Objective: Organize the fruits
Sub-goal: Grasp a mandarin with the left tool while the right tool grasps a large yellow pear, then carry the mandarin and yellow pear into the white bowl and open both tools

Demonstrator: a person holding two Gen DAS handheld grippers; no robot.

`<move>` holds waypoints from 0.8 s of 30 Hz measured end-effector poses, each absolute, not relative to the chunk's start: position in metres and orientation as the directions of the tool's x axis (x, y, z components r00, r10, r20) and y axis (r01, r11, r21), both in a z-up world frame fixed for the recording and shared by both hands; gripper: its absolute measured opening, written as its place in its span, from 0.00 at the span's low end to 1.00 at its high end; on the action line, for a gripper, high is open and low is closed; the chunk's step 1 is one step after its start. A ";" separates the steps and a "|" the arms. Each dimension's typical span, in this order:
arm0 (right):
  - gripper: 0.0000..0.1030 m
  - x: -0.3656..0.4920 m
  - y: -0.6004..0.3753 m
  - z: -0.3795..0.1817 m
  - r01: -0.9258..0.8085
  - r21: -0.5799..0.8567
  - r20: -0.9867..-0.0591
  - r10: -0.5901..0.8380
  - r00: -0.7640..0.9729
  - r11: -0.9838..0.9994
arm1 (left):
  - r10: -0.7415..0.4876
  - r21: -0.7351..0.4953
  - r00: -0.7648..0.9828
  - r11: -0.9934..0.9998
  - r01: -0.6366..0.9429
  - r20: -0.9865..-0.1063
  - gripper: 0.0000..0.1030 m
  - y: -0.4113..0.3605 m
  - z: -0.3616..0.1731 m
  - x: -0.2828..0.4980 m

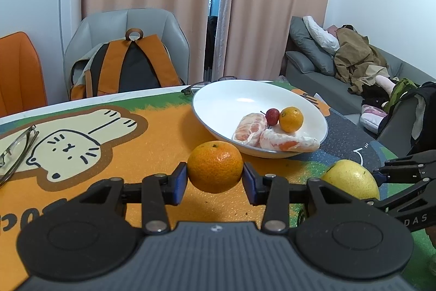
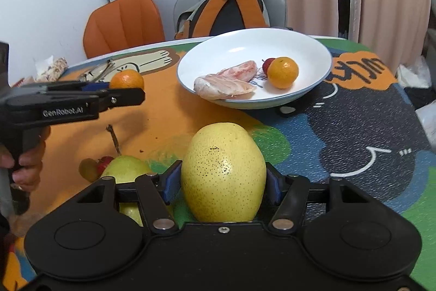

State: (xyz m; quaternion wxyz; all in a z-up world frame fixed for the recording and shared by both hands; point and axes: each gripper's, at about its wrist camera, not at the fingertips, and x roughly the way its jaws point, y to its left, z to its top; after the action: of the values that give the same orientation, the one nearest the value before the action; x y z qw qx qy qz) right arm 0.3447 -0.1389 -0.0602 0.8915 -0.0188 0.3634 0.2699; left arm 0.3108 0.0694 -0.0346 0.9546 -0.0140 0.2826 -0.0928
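My right gripper [image 2: 223, 179] was squeezed on the big yellow pear [image 2: 223, 173], and my left gripper [image 1: 215, 179] held a small orange [image 1: 215, 167] just above the table mat [image 1: 152, 138], so both fruits could be carried. A bit farther sat the white bowl [image 1: 218, 97], already holding another orange [image 1: 291, 119], peeled pieces [image 1: 286, 142] and a red berry [image 1: 272, 115], so I thought that was where my fruits should go.

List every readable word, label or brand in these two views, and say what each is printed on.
"GenRobot.AI": side of the left gripper, right wrist view.
"DAS": partial lettering on the right gripper, cut off at the frame edge.
Black hand-drawn characters on the table mat's orange patch: stylised, unreadable.
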 end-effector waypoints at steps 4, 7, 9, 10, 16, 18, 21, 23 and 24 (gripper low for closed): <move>0.56 0.342 -0.141 -0.059 -0.501 0.114 -0.657 0.443 0.610 0.858 | -0.194 -0.084 0.824 0.981 0.176 -0.532 0.41 0.067 -0.032 0.310; 0.56 0.339 -0.141 -0.054 -0.508 0.053 -0.650 0.416 0.637 0.860 | -0.205 -0.091 0.821 0.979 0.185 -0.533 0.41 0.064 -0.031 0.310; 0.56 0.338 -0.140 -0.050 -0.513 0.019 -0.644 0.403 0.651 0.858 | -0.213 -0.092 0.819 0.977 0.193 -0.533 0.41 0.062 -0.030 0.310; 0.56 0.338 -0.140 -0.047 -0.513 0.008 -0.640 0.399 0.657 0.858 | -0.214 -0.092 0.819 0.976 0.195 -0.532 0.41 0.061 -0.030 0.310; 0.56 0.339 -0.142 -0.031 -0.511 -0.038 -0.628 0.377 0.681 0.858 | -0.229 -0.095 0.822 0.973 0.210 -0.521 0.41 0.055 -0.024 0.313; 0.56 0.341 -0.144 -0.025 -0.509 -0.046 -0.622 0.374 0.688 0.859 | -0.229 -0.093 0.825 0.973 0.212 -0.516 0.41 0.053 -0.021 0.314; 0.56 0.346 -0.148 -0.016 -0.501 -0.051 -0.611 0.370 0.700 0.864 | -0.229 -0.090 0.827 0.973 0.214 -0.514 0.41 0.052 -0.017 0.320; 0.56 0.349 -0.151 -0.011 -0.496 -0.048 -0.605 0.370 0.705 0.867 | -0.226 -0.087 0.828 0.973 0.212 -0.513 0.41 0.051 -0.015 0.327; 0.56 0.352 -0.152 -0.009 -0.495 -0.046 -0.603 0.370 0.706 0.868 | -0.225 -0.086 0.827 0.974 0.211 -0.515 0.41 0.050 -0.014 0.331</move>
State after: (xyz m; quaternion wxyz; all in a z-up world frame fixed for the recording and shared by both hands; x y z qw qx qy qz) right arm 0.3521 -0.1522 -0.0086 0.9179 -0.1028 0.3022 0.2356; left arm 0.3308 0.0495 -0.0143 0.9558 -0.0128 0.2708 -0.1139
